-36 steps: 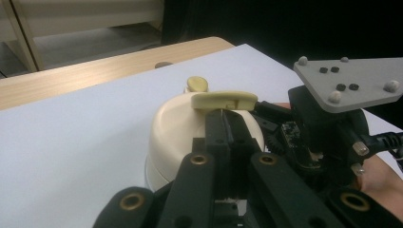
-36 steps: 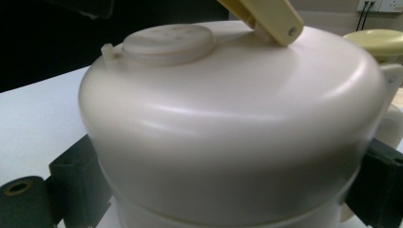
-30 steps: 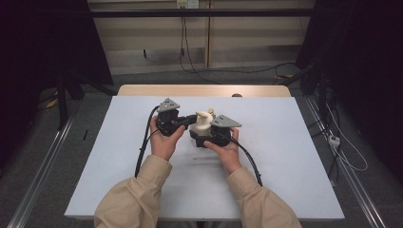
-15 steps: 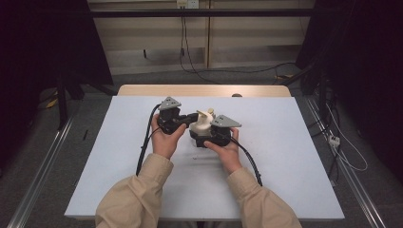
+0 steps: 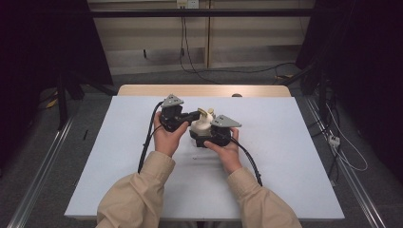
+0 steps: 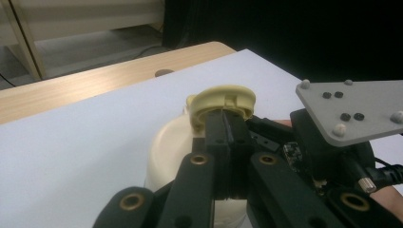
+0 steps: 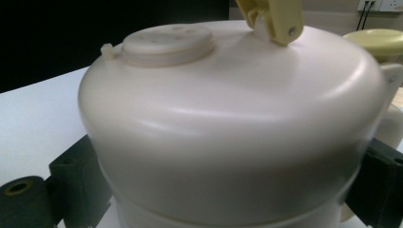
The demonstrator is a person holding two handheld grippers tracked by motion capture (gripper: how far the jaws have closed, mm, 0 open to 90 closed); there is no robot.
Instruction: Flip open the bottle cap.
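On the white bench (image 5: pixel 285 156), near its middle, stands a cream plastic jug (image 5: pixel 201 124) with a domed body and a yellow flip cap (image 6: pixel 223 100). Left tool (image 6: pixel 227 124): jaws pressed narrow together, their tips pinching the rim of the yellow flip cap from the side. Right tool (image 5: pixel 209 135): jaws spread wide around the jug's body, one black pad (image 7: pixel 378 183) against each flank, gripping it upright.

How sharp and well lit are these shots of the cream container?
High view: even light on the white table, dark surround. Left gripper view: the left tongs soft-focused up close. Right gripper view: the cream container slightly blurred, with soft glare on its lid.
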